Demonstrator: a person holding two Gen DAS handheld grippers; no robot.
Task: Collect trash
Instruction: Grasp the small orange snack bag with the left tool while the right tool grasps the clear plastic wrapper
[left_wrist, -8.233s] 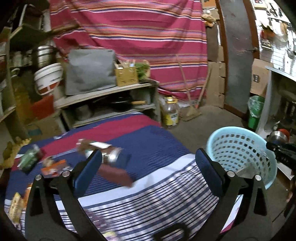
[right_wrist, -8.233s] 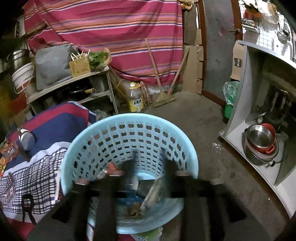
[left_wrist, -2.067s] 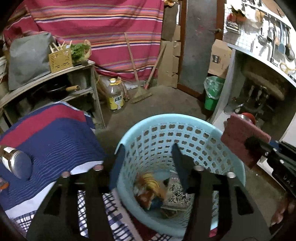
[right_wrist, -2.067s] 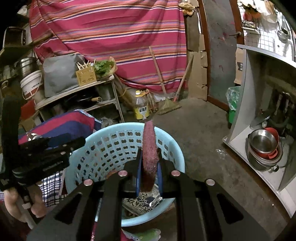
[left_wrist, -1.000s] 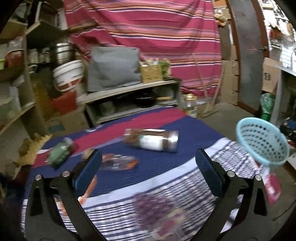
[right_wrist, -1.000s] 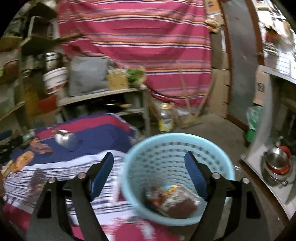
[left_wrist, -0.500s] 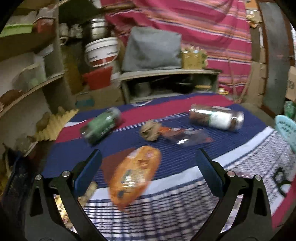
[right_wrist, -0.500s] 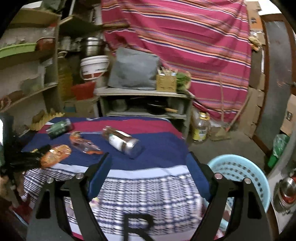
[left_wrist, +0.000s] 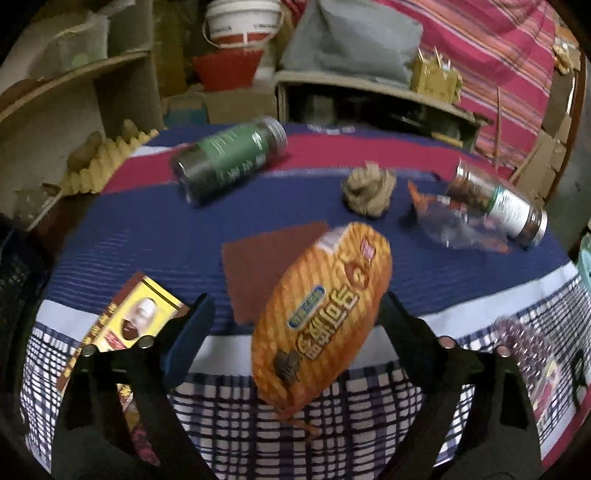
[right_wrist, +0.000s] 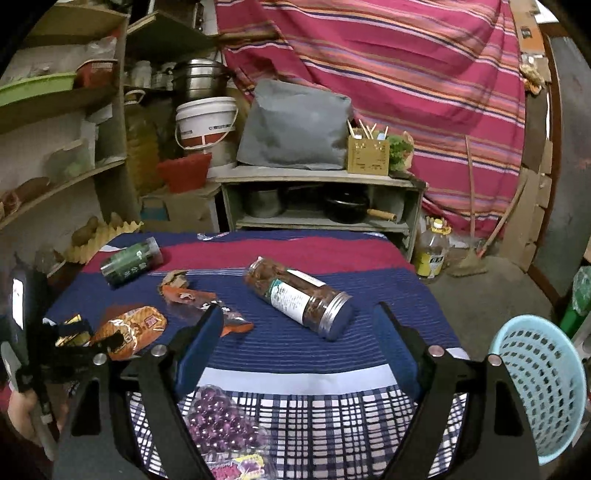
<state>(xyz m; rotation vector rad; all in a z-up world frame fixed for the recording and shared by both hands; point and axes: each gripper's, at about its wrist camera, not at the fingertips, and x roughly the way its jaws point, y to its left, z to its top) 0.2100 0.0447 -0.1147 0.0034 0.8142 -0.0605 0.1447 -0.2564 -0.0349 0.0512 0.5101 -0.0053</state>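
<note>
My left claw (left_wrist: 295, 325) hangs over the striped cloth (left_wrist: 147, 229) on the table, angled down at the orange snack bag (left_wrist: 325, 317). Its jaws have just been closing a little but stand wide, one pad on each side of the bag; whether the pads touch it I cannot tell, and nothing is gripped. Taking the orange bag as my mark: a flat brown sheet (left_wrist: 266, 266) lies just beyond and partly under it, a yellow wrapper with a printed portrait (left_wrist: 129, 325) lies beside it under my left finger, and a crumpled brown paper ball (left_wrist: 369, 190) sits farther out. Beyond the sheet a green-labelled jar (left_wrist: 231, 160) lies on its side. Beside the paper ball there is a clear, orange-edged wrapper (left_wrist: 454, 225), touching a jar of brown snacks (left_wrist: 496, 203), also on its side.

My right claw (right_wrist: 295, 343) is wide open and empty, held above the near edge of the cloth. A pack of purple balls (right_wrist: 221, 428) lies below it, on the near side of the orange bag. The light blue basket (right_wrist: 543, 384) stands off the table's far corner, well apart from the bag.
</note>
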